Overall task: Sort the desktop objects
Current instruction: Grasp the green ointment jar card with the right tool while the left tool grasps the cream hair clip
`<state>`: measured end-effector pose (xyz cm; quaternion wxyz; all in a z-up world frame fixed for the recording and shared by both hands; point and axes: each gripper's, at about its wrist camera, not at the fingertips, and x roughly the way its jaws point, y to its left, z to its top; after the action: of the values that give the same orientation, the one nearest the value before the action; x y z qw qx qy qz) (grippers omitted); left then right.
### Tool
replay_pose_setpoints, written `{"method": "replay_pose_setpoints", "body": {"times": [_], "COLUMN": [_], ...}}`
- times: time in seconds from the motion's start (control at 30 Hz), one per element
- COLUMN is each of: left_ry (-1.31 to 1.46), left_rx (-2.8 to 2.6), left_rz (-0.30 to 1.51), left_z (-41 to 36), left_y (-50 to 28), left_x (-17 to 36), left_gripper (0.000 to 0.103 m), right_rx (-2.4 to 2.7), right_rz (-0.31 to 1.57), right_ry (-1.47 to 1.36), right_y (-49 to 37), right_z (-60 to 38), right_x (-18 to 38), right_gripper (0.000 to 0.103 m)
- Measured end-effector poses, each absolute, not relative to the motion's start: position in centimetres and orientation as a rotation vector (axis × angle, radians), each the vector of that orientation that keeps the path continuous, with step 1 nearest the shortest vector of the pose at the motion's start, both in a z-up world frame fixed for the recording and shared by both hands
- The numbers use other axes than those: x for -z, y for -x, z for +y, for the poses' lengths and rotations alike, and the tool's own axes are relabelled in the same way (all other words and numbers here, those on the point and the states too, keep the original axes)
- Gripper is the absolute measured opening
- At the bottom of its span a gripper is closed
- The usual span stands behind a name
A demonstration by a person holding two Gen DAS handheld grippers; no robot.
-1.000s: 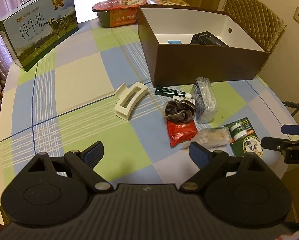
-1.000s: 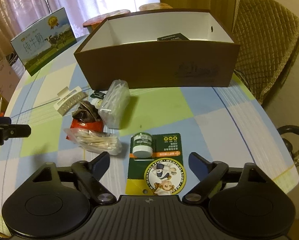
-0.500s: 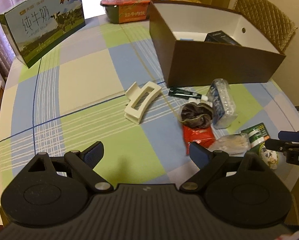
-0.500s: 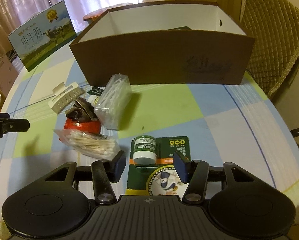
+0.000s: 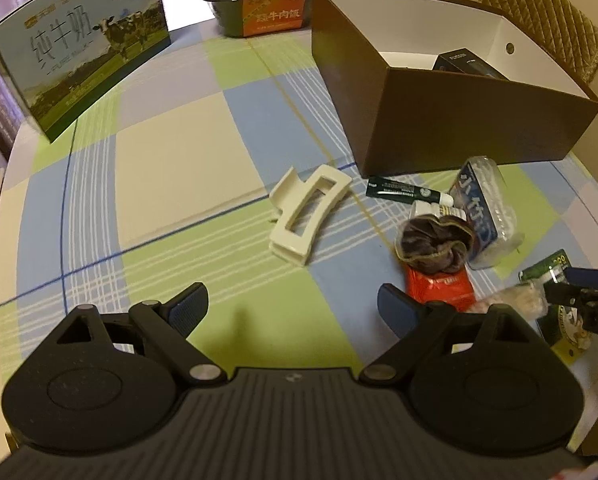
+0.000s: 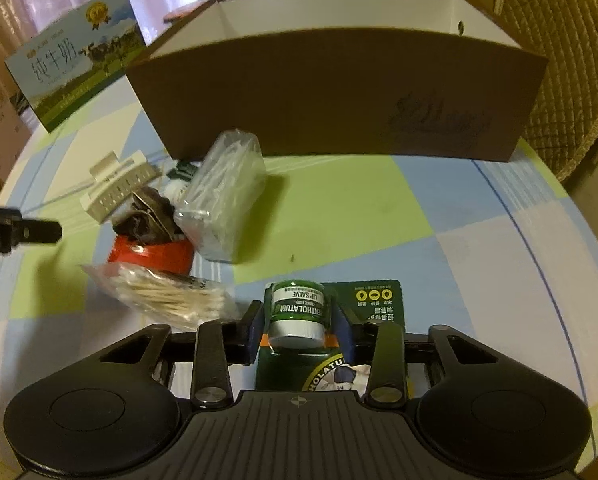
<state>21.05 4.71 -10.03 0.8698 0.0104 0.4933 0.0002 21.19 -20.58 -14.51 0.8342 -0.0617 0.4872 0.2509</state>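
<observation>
From my right wrist view, the right tongs (image 6: 299,326) are clamped on the small green lip salve jar (image 6: 296,312), a blue pad pressed against each side of it. The jar sits on its green blister card (image 6: 375,300), which lies flat on the counter (image 6: 379,216) and runs back under the tongs. Just left of the jar lies a bag of cotton swabs (image 6: 167,296), and the brown box (image 6: 339,92) stands beyond, well apart. My left tongs (image 5: 293,308) hang wide apart above the checked cloth, gripping nothing; the white hair claw (image 5: 309,213) lies ahead of them, near the brown scrunchie (image 5: 433,246) and red packet (image 5: 439,286).
</observation>
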Motion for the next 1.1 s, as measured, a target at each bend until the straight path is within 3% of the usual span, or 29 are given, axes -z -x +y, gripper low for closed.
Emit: {"method": "replay_pose_setpoints", "body": {"times": [0.3, 0.6, 0.77, 0.83, 1.1], "left_ry": [-0.065, -0.143, -0.160, -0.165, -0.162], "left_rx": [0.052, 0.147, 0.180, 0.190, 0.188], "left_rz": [1.031, 1.028, 1.030, 1.036, 1.031], "left_z": [4.9, 4.6, 4.2, 4.1, 4.2], "left_y": [-23.9, -28.1, -30.1, -30.6, -29.9], "left_x": [11.2, 12.7, 13.8, 14.3, 14.9], "left_gripper": [0.088, 0.079, 0.060, 0.047, 0.039], "right_rx": [-0.497, -0.432, -0.420, -0.417, -0.425], "right_rz": [1.050, 1.066, 1.071, 1.072, 1.061], "right_ry": [0.142, 0.116, 0.141, 0.147, 0.159], "right_y": [-22.8, -24.5, -24.8, -24.8, -24.6], "right_z": [-21.9, -24.0, -23.5, -23.3, -23.0], "right_x": [14.6, 14.3, 14.3, 14.3, 13.8], "right_gripper": [0.031, 0.031, 0.031, 0.031, 0.031]}}
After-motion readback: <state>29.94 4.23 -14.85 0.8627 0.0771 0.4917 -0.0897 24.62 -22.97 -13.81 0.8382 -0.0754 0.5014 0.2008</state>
